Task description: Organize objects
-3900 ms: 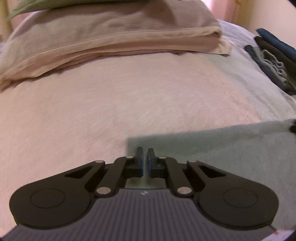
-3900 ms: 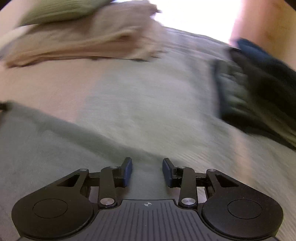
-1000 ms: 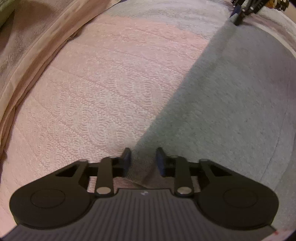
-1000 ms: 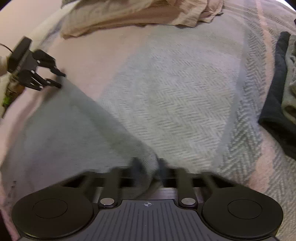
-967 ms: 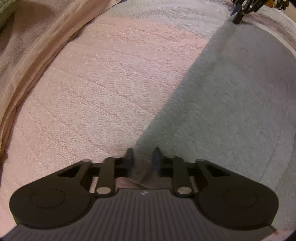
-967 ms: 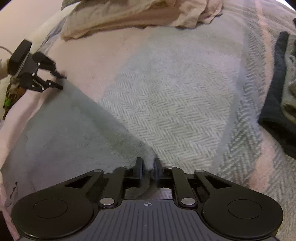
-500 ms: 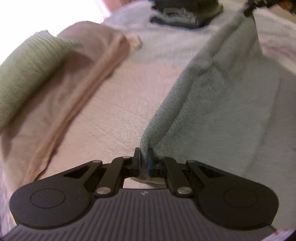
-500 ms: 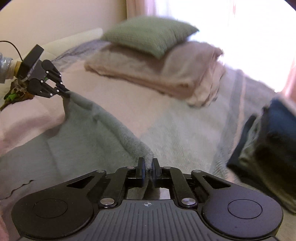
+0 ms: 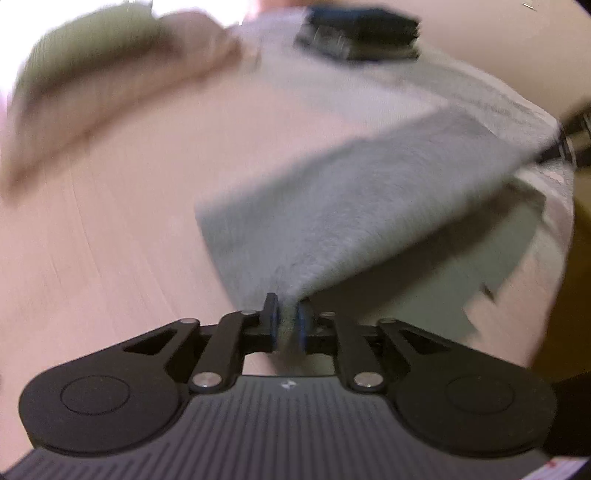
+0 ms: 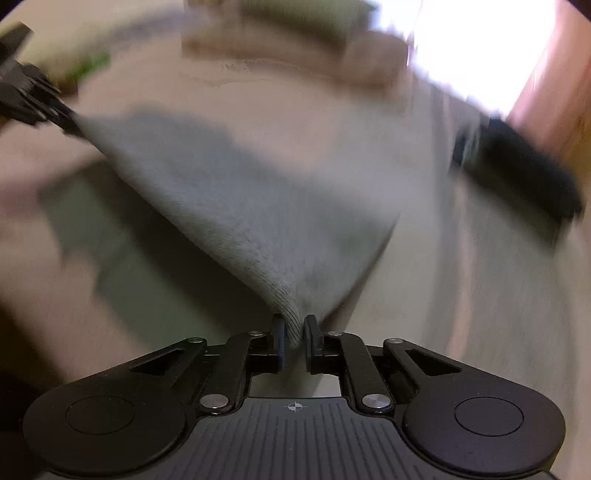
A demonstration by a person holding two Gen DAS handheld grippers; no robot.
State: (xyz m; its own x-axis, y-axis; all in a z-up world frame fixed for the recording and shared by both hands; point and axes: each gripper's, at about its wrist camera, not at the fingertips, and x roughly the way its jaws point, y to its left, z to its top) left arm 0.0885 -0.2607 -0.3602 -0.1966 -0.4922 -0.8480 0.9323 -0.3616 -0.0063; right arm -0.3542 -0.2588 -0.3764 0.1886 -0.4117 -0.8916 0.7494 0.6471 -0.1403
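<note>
Left gripper [image 9: 284, 319]: a corner of the grey towel [image 9: 354, 206] sits between the blue pads, which touch it on both sides; the jaws are easing apart at this moment, with the cloth still between them. Right gripper [image 10: 294, 334]: jaws nearly together, pinching the opposite corner of the towel [image 10: 251, 206], ribbed hem visible at the pinch. The towel hangs lifted between the two grippers, its top edge taut from one pinch to the other, the lower part draping toward the bed [image 9: 110, 229]. In the left view the right gripper [image 9: 557, 146] shows at the far right edge, at the towel's other corner; in the right view the left gripper [image 10: 68, 118] shows at the upper left, likewise at the cloth's corner. A shadow of the towel falls on the pink and pale bedspread below it. Beyond, at the head of the bed, a green pillow [image 9: 85, 44] rests on a beige pillow [image 9: 147, 70]. A dark pile of folded clothes [image 9: 360, 35] lies on the bed well apart from the towel, at the right in the right view [image 10: 517, 166]. Both frames are heavily blurred; finer detail cannot be told.
</note>
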